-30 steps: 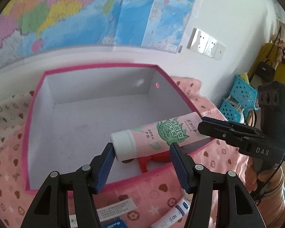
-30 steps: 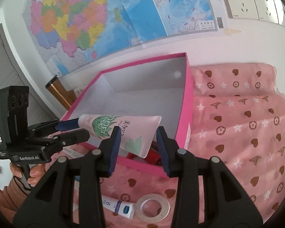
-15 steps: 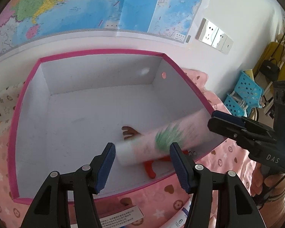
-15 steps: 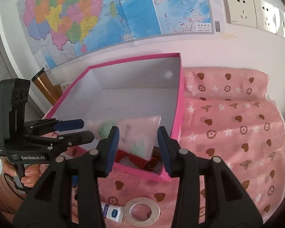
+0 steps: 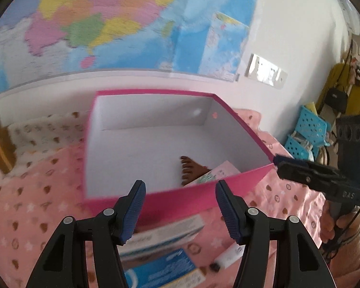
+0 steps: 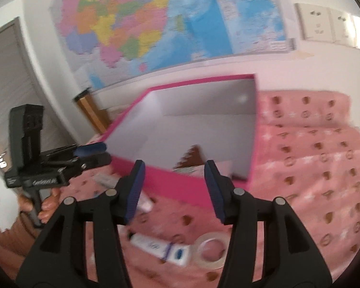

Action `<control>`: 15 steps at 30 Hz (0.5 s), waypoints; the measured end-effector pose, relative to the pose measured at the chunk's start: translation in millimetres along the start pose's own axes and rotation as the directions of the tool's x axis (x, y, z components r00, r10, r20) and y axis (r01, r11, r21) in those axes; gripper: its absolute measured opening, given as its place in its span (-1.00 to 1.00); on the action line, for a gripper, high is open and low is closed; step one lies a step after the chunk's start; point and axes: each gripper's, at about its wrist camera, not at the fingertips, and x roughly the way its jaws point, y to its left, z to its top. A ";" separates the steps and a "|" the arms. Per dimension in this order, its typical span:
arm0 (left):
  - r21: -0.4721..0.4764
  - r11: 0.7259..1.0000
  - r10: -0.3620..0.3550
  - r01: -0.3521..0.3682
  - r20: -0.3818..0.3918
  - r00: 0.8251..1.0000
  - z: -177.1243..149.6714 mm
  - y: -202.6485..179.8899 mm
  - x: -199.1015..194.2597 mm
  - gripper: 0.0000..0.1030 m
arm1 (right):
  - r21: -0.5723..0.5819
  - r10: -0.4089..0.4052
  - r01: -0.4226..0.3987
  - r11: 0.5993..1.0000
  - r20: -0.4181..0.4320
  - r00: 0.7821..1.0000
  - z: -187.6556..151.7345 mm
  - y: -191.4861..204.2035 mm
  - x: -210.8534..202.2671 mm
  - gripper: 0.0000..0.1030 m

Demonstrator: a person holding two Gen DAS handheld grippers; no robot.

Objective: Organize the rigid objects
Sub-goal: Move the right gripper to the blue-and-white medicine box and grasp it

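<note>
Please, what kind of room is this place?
Most likely a room in a home, perhaps a bedroom. A big coloured wall map hangs over a surface under a pink patterned cloth, and a handbag hangs beside blue plastic baskets.

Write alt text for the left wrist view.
The left tool, jaws opening with nothing between them, faces a pink box holding a pink tube and brown comb. Blurred packets lie on the pink cloth.

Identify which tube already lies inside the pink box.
The pink tube with green leaf print, beside the brown comb; the white tube with the blue label lies outside on the cloth.
</note>
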 end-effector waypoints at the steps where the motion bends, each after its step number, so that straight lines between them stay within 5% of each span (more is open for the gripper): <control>1: -0.011 1.000 0.006 -0.006 0.007 1.000 -4.1 4.3 -5.6 0.20 | 0.005 0.040 -0.040 0.999 -0.017 0.999 -3.8 4.0 2.4 0.03; 6: -0.068 0.995 0.077 -0.077 -0.002 0.997 -27.3 25.6 -20.7 0.21 | 0.004 0.116 -0.116 0.993 -0.091 0.989 -19.7 19.8 21.1 0.03; 15: -0.173 0.982 0.056 -0.077 -0.120 0.991 -79.5 53.7 -16.5 0.21 | 0.017 0.199 -0.200 0.980 -0.226 0.954 -48.1 41.6 57.6 0.03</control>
